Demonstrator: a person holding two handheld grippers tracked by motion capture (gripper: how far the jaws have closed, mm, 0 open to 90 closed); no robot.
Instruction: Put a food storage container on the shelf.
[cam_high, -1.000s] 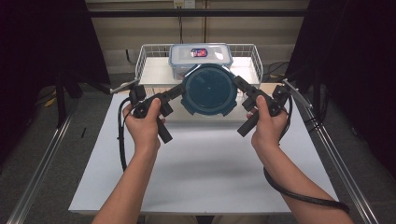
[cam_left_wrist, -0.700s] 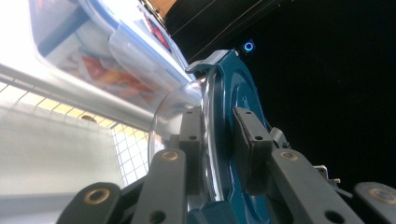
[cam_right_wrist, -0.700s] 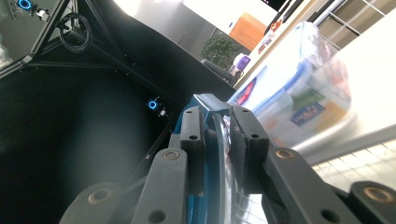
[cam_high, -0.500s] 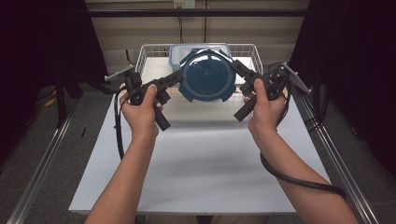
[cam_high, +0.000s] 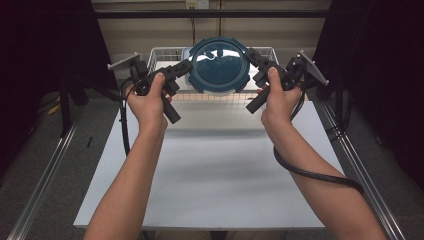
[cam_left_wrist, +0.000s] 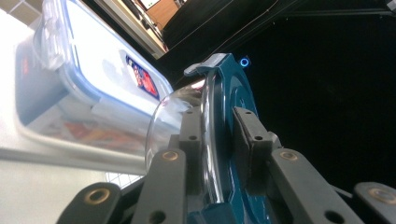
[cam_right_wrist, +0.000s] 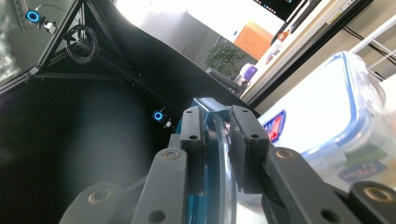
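While you held it up over the far edge of the table (cam_high: 210, 165), the round glass container (cam_high: 218, 65) with its dark teal lid hung clear of the surface, tipped so the lid faced the high view — it sat in front of the wire basket (cam_high: 165, 51) at the table's far edge. Your left gripper (cam_high: 186, 65) was clamped on the container's left rim; in the left gripper view the pads (cam_left_wrist: 190, 140) pressed the glass wall on one side and the teal lid on the other, the rim running between them. Your right gripper (cam_high: 254, 58) was clamped the same way on the right rim — in the right gripper view one pad (cam_right_wrist: 245, 140) bore on the glass, its partner on the lid. Each hand (cam_high: 150, 100) wrapped its handle, your forearms coming up from the near edge, a black cable (cam_high: 310, 172) looping under the right one. Behind the container, inside the basket, lay a clear rectangular box (cam_left_wrist: 88, 88) with a blue-edged snap lid and a red label, well apart from the jaws. Most of the white table top lay bare toward the near corners.
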